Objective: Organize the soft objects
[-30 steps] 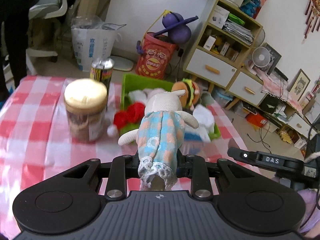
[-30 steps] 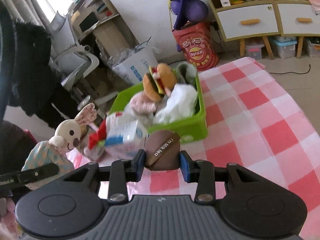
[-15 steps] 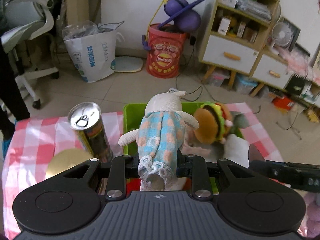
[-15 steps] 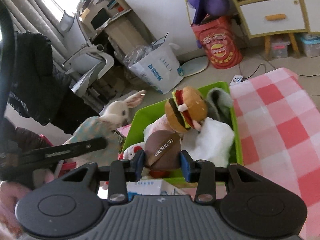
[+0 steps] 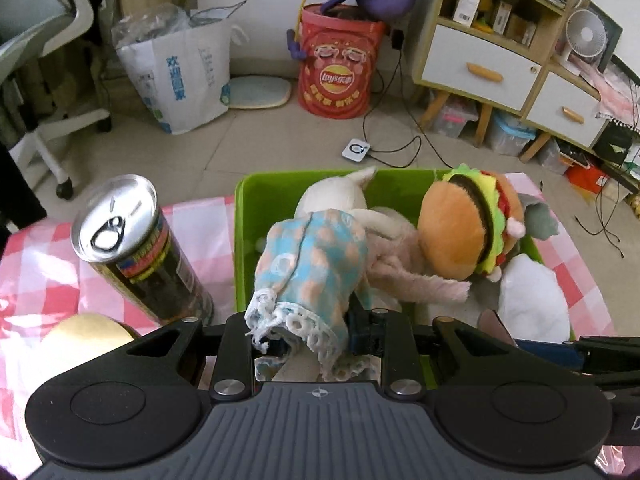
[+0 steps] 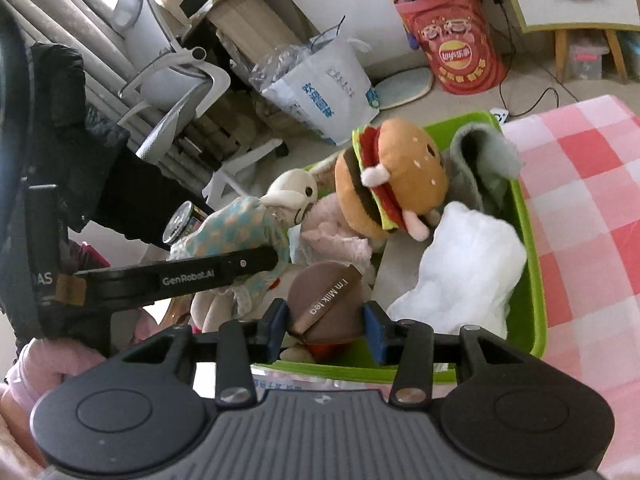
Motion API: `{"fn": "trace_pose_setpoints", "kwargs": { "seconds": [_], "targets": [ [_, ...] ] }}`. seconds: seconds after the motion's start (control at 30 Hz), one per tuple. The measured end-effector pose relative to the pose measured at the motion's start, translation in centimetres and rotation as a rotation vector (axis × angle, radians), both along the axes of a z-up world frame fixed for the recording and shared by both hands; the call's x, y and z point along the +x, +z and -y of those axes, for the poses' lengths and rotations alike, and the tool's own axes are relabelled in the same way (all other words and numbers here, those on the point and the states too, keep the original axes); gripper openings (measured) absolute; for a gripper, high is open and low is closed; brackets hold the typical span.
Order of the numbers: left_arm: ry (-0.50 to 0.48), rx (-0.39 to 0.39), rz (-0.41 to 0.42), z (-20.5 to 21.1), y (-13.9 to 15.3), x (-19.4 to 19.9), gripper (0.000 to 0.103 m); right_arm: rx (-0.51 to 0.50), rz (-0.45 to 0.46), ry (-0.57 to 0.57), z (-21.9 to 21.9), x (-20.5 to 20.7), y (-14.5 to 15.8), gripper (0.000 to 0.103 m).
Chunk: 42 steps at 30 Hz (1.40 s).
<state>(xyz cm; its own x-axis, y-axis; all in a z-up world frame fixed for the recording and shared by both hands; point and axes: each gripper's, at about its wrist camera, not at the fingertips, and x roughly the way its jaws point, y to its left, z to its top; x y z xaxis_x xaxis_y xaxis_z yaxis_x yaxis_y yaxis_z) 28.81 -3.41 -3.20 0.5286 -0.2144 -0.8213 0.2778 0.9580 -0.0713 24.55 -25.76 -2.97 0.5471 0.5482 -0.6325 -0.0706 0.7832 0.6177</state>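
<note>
Green bin [image 5: 240, 240]: directly ahead of and below both tools, open top; its near wall sits just under the fingertips in each wrist view.
Bin contents: burger plush [image 6: 394, 178] ahead and right of the left tool, white soft cloth [image 6: 468, 272] ahead-right of the right tool, grey soft item [image 6: 480, 160] at the far corner, pink fuzzy item [image 5: 404, 264] between them.
Rabbit doll [image 5: 316, 256]: pinched in the left gripper [image 5: 316, 340] by the lace hem of its checked dress; long axis runs straight away from the tool, head forward, tipping down over the bin's left half. Fingers appear partly spread, hem draped between; grip looks light.
Brown milk-tea plush [image 6: 326, 300]: pressed between the blue pads of the right gripper [image 6: 325, 320], held just over the bin's near wall, its label band running diagonally.
Governing relation: both held items lie already above the bin, so release calls only for a short drop. The left tool is further in; its arm crosses ahead-left of the right tool.
Risk: judged, the doll's legs may hang over the near wall.
Surface: pink-and-white checked cloth [image 6: 580, 208], bin resting on it.
Adjacent items: tall can [image 5: 140, 248] just left of the bin, beside the left tool; a pale lid [image 5: 86, 338] nearer still.
Room: tiled floor, red snack drum, paper bag, shelf unit beyond.
</note>
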Motion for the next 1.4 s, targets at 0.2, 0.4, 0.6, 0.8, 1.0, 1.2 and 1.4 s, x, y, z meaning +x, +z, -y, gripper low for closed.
{"fn": "trace_pose_setpoints", "kwargs": {
  "seconds": [0.2,0.4,0.6,0.8,1.0,1.2,1.4],
  "targets": [
    [-0.017,-0.022,0.040,-0.3,1.0,-0.8,0.046,0.024,-0.014,-0.008,-0.1,0.0,0.3,0.031],
    [-0.006,-0.026,0.082,-0.5,2.8,-3.0,0.076,0.026,-0.018,-0.065,1.4,-1.0,2.0,0.043],
    [0.042,-0.068,0.084,-2.2,4.4,-7.0,0.085,-0.041,-0.009,-0.143,3.6,-4.3,4.1,0.054],
    [0.095,-0.062,0.071,-3.9,4.8,-12.4,0.093,-0.133,-0.035,-0.179,4.3,-8.3,4.9,0.055],
    [0.137,-0.040,0.039,-5.1,3.7,-17.8,0.096,-0.171,-0.051,-0.191,3.4,-12.7,4.9,0.056],
    [0.167,0.017,-0.002,-5.2,2.6,-22.3,0.098,-0.272,-0.050,-0.197,0.8,-16.7,5.6,0.060],
    [0.193,0.052,0.002,-5.3,2.2,-24.9,0.098,-0.343,-0.011,-0.188,-1.6,-19.5,6.0,0.066]
  ]
}}
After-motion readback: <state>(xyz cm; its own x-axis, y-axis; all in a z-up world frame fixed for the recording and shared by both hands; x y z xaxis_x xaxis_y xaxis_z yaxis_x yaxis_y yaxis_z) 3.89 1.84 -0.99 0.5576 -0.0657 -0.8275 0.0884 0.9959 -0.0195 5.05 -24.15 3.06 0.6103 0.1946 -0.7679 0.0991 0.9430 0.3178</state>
